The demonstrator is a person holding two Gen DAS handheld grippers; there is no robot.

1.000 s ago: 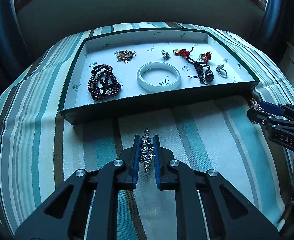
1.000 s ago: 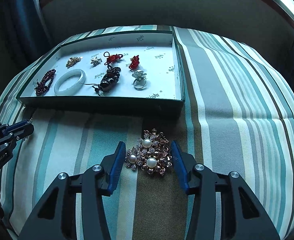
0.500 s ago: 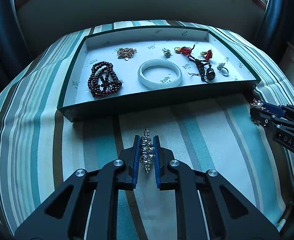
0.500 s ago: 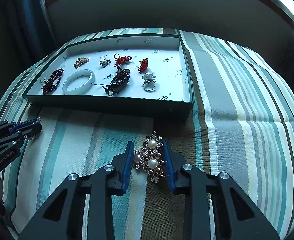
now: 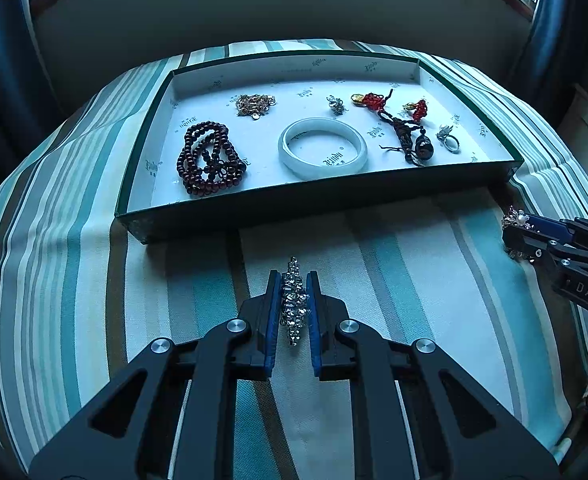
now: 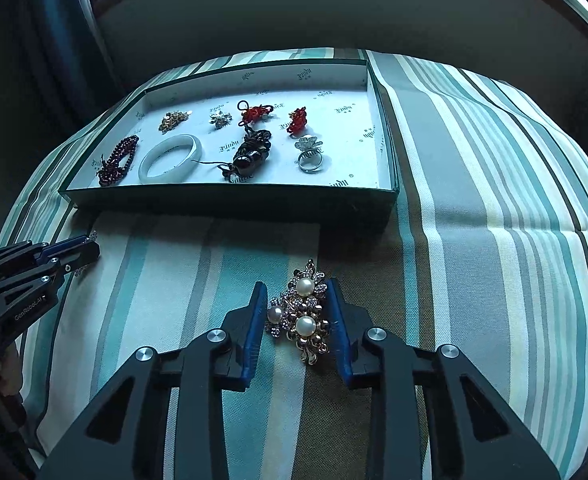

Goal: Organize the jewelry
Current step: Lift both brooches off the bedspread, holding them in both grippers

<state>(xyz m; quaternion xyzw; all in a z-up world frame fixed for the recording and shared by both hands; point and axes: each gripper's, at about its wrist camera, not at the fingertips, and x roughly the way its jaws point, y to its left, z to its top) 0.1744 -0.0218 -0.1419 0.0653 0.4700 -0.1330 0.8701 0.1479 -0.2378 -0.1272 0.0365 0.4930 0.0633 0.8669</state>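
Two brooches, one per gripper: left gripper (image 5: 293, 308) pinched tight on narrow silver rhinestone brooch (image 5: 294, 306) held edge-on above striped cloth surface (image 5: 413, 272); right gripper (image 6: 297, 312) closed around gold floral brooch with three pearls (image 6: 301, 316); green shallow box with white lining (image 5: 254, 210) beyond, holding one white bangle (image 5: 322, 148), one dark red bead strand (image 5: 210, 160), one silver ring (image 6: 309, 156).

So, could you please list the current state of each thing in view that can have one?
Left gripper: shut on crystal brooch, held edge-on.
Right gripper: shut on pearl brooch, face up.
Green box: open, no lid, holding jewelry.
White bangle: lying flat in box.
Dark bead bracelet: coiled in box.
Ring: resting in box.
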